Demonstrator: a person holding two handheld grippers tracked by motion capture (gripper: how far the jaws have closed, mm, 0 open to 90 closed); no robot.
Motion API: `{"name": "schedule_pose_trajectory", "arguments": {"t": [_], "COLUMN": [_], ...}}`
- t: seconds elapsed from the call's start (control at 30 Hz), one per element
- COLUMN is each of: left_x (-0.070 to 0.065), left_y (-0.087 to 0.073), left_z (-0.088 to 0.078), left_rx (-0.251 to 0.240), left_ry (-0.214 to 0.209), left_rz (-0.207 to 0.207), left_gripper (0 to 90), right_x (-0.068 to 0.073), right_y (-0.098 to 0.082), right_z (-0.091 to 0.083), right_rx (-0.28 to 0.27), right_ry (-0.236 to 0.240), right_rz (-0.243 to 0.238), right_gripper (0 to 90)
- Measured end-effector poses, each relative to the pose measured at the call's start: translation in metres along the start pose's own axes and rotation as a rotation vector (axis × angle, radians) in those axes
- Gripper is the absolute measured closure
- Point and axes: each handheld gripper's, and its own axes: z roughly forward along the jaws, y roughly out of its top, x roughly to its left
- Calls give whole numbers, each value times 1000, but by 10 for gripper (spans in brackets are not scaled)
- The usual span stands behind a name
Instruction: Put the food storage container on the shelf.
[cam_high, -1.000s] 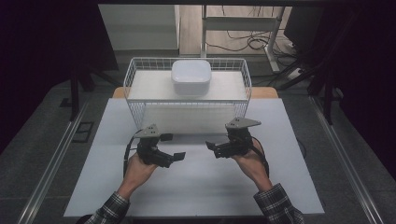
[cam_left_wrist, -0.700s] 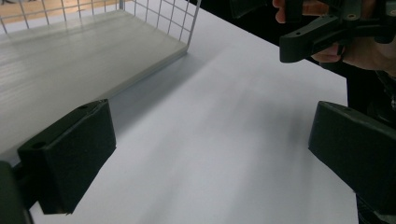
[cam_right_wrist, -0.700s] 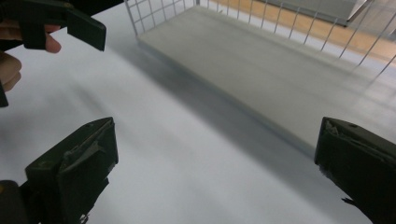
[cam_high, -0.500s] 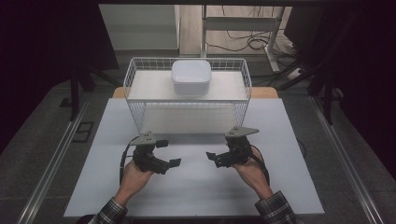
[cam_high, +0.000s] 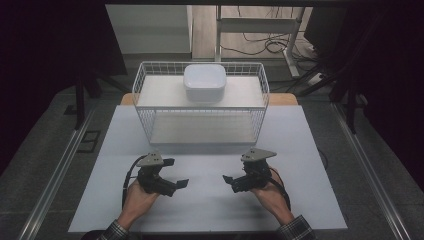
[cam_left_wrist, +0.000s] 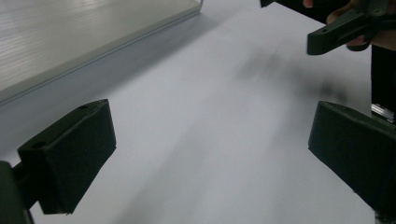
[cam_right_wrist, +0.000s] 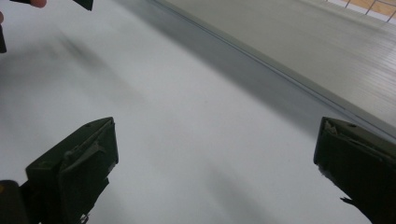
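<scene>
A white wire basket (cam_high: 145, 115) stands at the back of the white table (cam_high: 300, 150), with a white square lidded container (cam_high: 204, 83) resting on its upper shelf. Both grippers are held low over the table's front half, pointing at each other. My left gripper (cam_high: 176, 179) is open, jaws wide apart with nothing between them (cam_left_wrist: 210, 140). My right gripper (cam_high: 231, 181) is open too, and bare table shows between its jaws (cam_right_wrist: 215, 149). The right gripper's jaw tips (cam_left_wrist: 336, 32) appear at the top right of the left gripper view.
The basket's lower shelf (cam_high: 200, 129) lies just beyond the grippers. Metal rails (cam_high: 55, 180) run along both sides of the table. Behind it are a desk frame (cam_high: 260, 25) and cables (cam_high: 250, 47) on the floor.
Both hands have drawn back from the basket toward the table's front edge, and the grippers have lowered. Both stay open.
</scene>
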Motion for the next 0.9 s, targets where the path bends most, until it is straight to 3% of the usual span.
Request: {"name": "schedule_pose_trajectory", "arguments": {"t": [0.43,0.6,0.9], "left_x": [-3,-4,-6], "left_y": [-19,-27,-41], "left_z": [-23,-30,-47], "left_rx": [-4,12,26], "left_ry": [45,55,87], "left_rz": [-12,-19,-30], "left_gripper": [5,5,4], "right_x": [2,0,-1], "right_y": [-19,-30,-44], "right_z": [-30,-40,-53], "right_rx": [-34,-32,-16], "right_ry": [-23,-34,-79], "right_rz": [12,33,29], "right_gripper": [0,1,0]}}
